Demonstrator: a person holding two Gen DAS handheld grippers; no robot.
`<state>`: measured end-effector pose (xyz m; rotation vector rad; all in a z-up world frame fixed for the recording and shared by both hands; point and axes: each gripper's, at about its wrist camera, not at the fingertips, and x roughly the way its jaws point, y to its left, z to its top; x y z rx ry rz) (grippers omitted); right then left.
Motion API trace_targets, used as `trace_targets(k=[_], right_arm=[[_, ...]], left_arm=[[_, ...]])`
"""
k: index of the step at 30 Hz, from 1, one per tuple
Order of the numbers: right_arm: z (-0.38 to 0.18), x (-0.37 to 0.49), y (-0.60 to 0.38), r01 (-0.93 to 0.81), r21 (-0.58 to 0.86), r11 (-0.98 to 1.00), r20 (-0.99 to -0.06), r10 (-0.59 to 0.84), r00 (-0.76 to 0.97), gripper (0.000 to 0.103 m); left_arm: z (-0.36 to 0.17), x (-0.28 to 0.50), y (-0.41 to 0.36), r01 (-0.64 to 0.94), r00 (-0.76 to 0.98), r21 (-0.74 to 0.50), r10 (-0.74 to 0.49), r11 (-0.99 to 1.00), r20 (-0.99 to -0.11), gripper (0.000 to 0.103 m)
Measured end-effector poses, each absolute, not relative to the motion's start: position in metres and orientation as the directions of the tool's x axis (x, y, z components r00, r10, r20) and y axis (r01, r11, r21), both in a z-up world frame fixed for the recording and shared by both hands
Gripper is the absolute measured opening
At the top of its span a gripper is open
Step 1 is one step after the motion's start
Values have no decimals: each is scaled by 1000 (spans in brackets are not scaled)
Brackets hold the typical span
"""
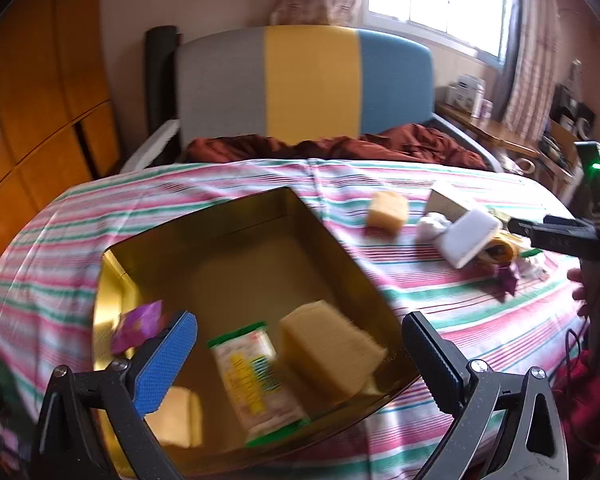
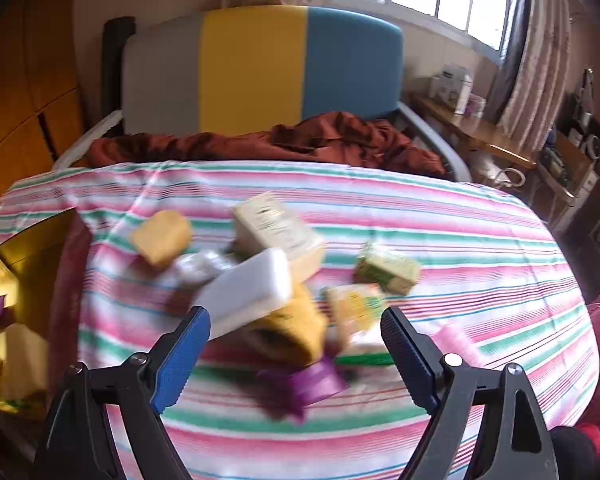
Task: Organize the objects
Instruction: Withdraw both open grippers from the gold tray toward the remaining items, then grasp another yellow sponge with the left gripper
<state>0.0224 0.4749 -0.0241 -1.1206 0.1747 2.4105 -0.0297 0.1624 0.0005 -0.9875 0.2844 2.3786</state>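
Observation:
A gold tin box [image 1: 220, 216] stands on the striped bed sheet [image 1: 440, 320]. Inside it lie a yellow sponge [image 1: 328, 352], a green and yellow packet [image 1: 256, 376] and a purple packet [image 1: 138, 326]. My left gripper [image 1: 300, 320] hovers open over the box, holding nothing. My right gripper [image 2: 296, 314] stands open above a pile on the sheet: a white block [image 2: 252, 292], a yellow rolled cloth [image 2: 296, 330], a purple packet [image 2: 312, 384], a yellow and white packet [image 2: 354, 312], a cream box [image 2: 276, 228], a yellow sponge [image 2: 162, 236] and a green box [image 2: 388, 268]. The picture is blurred.
The gold tin [image 2: 24, 240] sits at the left edge in the right wrist view. A rust-coloured blanket [image 2: 300, 140] lies bunched before the grey, yellow and blue headboard [image 2: 256, 68]. A wooden wardrobe [image 1: 40, 112] stands left, a cluttered desk [image 2: 480, 128] right.

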Motion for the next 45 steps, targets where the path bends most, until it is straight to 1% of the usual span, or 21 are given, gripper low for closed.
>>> trace_targets(k=[4,6,8,11,18,25,32,37,38,39,40,41,42,43,45], right_arm=[[-29,33,516,-542,-45,-839,-742,391,-544,89],[-34,42,535,-588,16,-809,-752,378,-540,89],[-42,47,551,-628,93,-772,-782,334,-526,89],[-38,54,561,-646,155,-747,-772,317,-551,89],[-38,56,562,-633,204,-747,-776,271,-569,89],[-42,50,557,-591,234,-772,-790,203,-578,89],[-42,50,557,-575,259,-776,-790,172,-589,89],[-45,47,557,-574,252,-779,-798,168,-579,89],[-46,46,557,-575,247,-780,-802,169,-574,89],[-47,46,556,-575,243,-782,-805,169,-569,89],[-48,45,556,-574,240,-783,-807,168,-566,89],[-49,44,555,-572,237,-785,-808,167,-565,89],[-49,44,554,-570,234,-788,-810,167,-563,89],[-50,43,553,-568,229,-791,-812,167,-560,89],[-52,41,552,-565,215,-797,-817,170,-551,89]], left_arm=[[7,-37,190,-605,-561,2,425,-796,-711,103],[8,-40,205,-624,-547,1,436,-781,-715,103],[10,-44,223,-641,-542,17,437,-767,-718,103],[8,-54,250,-662,-530,35,435,-749,-728,103],[-6,-88,314,-697,-475,43,416,-715,-775,103],[-34,-134,367,-699,-423,53,352,-713,-835,103],[-70,-167,403,-701,-385,74,288,-709,-877,103],[-96,-188,415,-685,-369,98,228,-722,-901,103],[-100,-190,416,-684,-357,90,224,-724,-907,102],[-105,-192,415,-682,-329,60,233,-729,-915,90],[-108,-194,414,-677,-306,33,241,-735,-921,72],[-111,-197,411,-670,-256,-33,273,-742,-927,70],[-110,-197,408,-658,-259,-45,282,-752,-924,66],[-108,-195,406,-661,-261,-44,285,-749,-922,57],[-103,-187,404,-686,-272,-32,297,-727,-915,56]])
